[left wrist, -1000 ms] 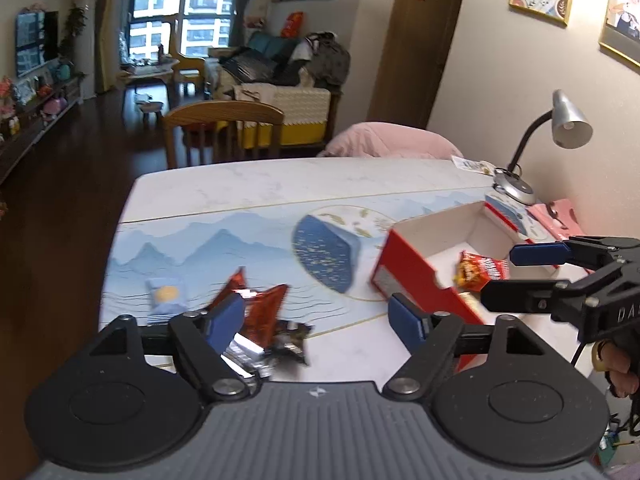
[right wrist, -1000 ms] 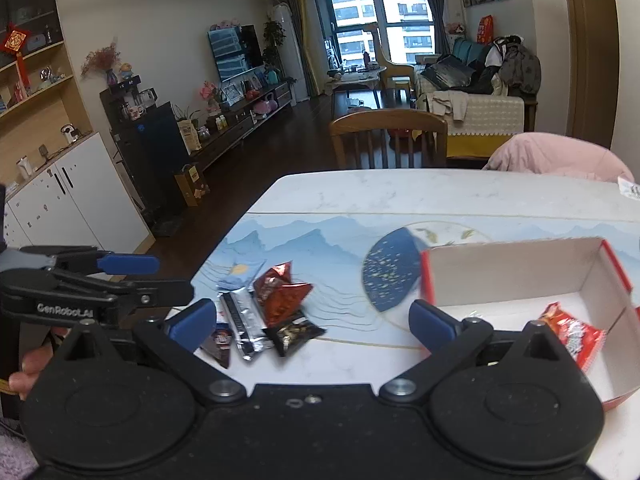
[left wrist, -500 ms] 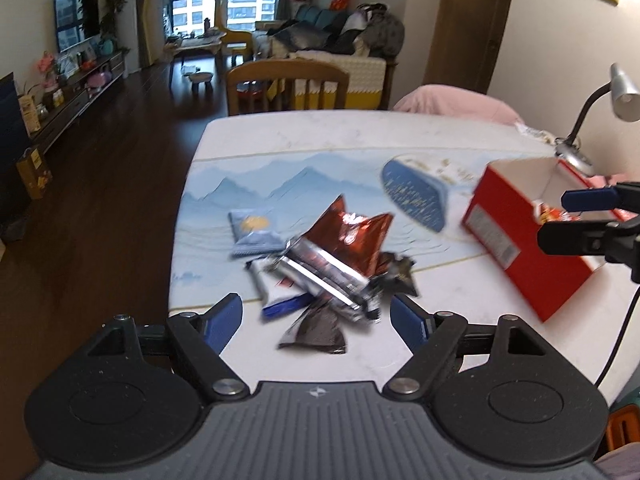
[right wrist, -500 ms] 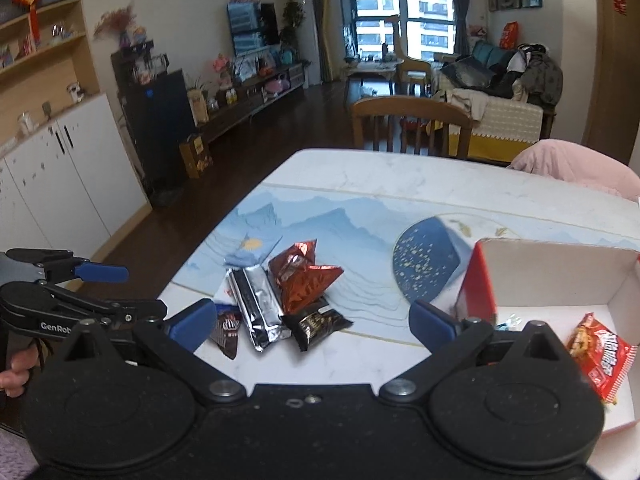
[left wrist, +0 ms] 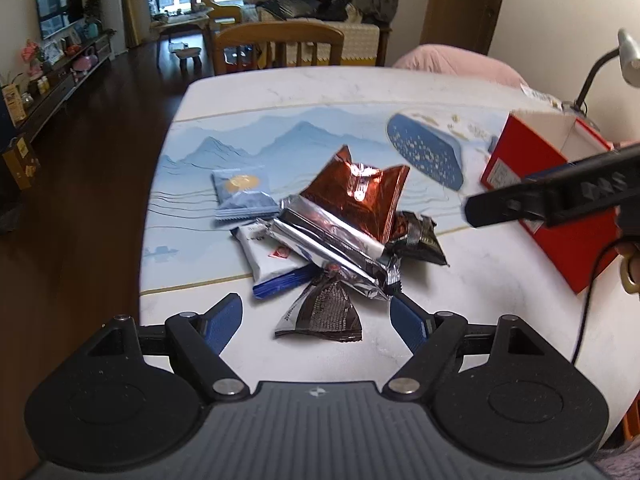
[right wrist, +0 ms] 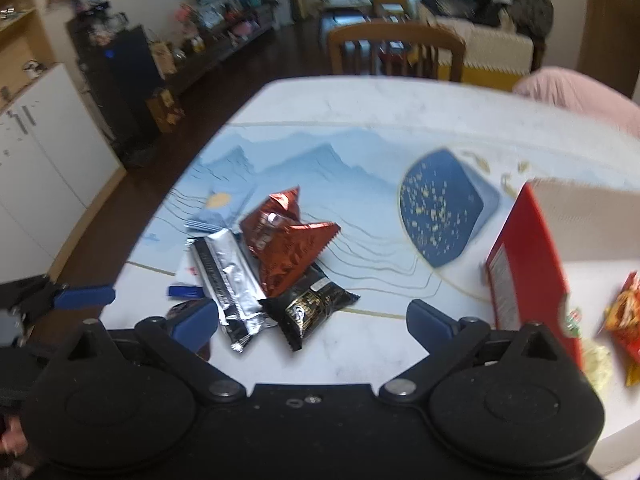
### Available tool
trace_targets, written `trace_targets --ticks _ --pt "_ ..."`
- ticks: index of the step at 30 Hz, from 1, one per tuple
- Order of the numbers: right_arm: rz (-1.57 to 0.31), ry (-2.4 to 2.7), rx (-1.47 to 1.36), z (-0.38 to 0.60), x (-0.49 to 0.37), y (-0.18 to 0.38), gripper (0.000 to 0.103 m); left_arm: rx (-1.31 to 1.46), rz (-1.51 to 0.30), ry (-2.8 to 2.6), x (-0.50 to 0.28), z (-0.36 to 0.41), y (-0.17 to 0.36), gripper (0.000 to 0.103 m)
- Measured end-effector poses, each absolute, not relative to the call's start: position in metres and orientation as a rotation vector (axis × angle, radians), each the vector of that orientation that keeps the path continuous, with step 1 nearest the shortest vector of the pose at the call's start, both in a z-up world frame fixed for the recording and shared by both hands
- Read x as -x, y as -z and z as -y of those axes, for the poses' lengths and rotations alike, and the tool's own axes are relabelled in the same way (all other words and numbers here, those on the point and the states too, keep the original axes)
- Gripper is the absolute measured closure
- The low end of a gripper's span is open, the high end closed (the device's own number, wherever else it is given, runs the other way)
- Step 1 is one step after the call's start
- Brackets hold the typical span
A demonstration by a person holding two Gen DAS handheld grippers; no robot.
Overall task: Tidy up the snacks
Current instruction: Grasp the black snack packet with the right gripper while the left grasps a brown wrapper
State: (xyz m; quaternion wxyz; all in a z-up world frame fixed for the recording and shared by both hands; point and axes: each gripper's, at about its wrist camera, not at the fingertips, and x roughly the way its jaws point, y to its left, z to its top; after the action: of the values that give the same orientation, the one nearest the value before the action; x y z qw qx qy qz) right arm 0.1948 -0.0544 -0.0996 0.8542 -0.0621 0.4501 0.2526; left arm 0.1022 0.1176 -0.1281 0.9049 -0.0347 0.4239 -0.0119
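Note:
A pile of snack packets lies on the table: a copper-red foil packet [left wrist: 360, 196] [right wrist: 286, 248], a silver bar [left wrist: 332, 250] [right wrist: 226, 280], a dark triangular packet [left wrist: 322, 314], a black packet [left wrist: 420, 236] [right wrist: 310, 308], a white-and-blue packet [left wrist: 272, 262] and a pale blue packet [left wrist: 242, 196] [right wrist: 218, 210]. My left gripper [left wrist: 316, 318] is open just in front of the dark triangular packet. My right gripper [right wrist: 312, 318] is open over the black packet. The red box [left wrist: 532, 160] [right wrist: 524, 264] stands to the right with a red-orange snack [right wrist: 622, 312] inside.
The table [left wrist: 320, 84] carries a blue mountain-print mat [left wrist: 280, 136]. A wooden chair [left wrist: 278, 46] stands at the far edge. A desk lamp [left wrist: 600, 68] stands behind the box. The right gripper's arm [left wrist: 560, 196] crosses the left wrist view.
Both grippers have moved left and closer to the snack pile. The box has slid to the right edge of both views. Both grippers stayed open.

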Motion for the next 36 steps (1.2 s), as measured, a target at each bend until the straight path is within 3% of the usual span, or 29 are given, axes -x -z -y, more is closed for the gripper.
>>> trace_targets --ticks 7,24,27,32,36 --pt "-1.052 -0.443 0.111 0.036 -0.225 0.128 0.007 0.061 -0.919 0.04 -0.121 -0.116 0.147 0.022" --pt "-1.157 -0.45 0.008 0.022 -0.245 0.16 0.029 0.04 -0.97 0.07 -0.14 -0.108 0.166 0.023" --pt "-1.158 -0.46 -0.005 0.022 -0.245 0.159 0.038 0.049 -0.987 0.072 -0.142 -0.109 0.169 0.035" --pt "-1.15 -0.464 0.004 0.025 -0.24 0.157 0.055 0.079 -1.011 0.068 -0.142 -0.111 0.171 0.045" --pt "-1.146 -0.461 0.003 0.029 -0.238 0.157 0.063 0.106 -1.018 0.062 -0.143 -0.114 0.171 0.049"
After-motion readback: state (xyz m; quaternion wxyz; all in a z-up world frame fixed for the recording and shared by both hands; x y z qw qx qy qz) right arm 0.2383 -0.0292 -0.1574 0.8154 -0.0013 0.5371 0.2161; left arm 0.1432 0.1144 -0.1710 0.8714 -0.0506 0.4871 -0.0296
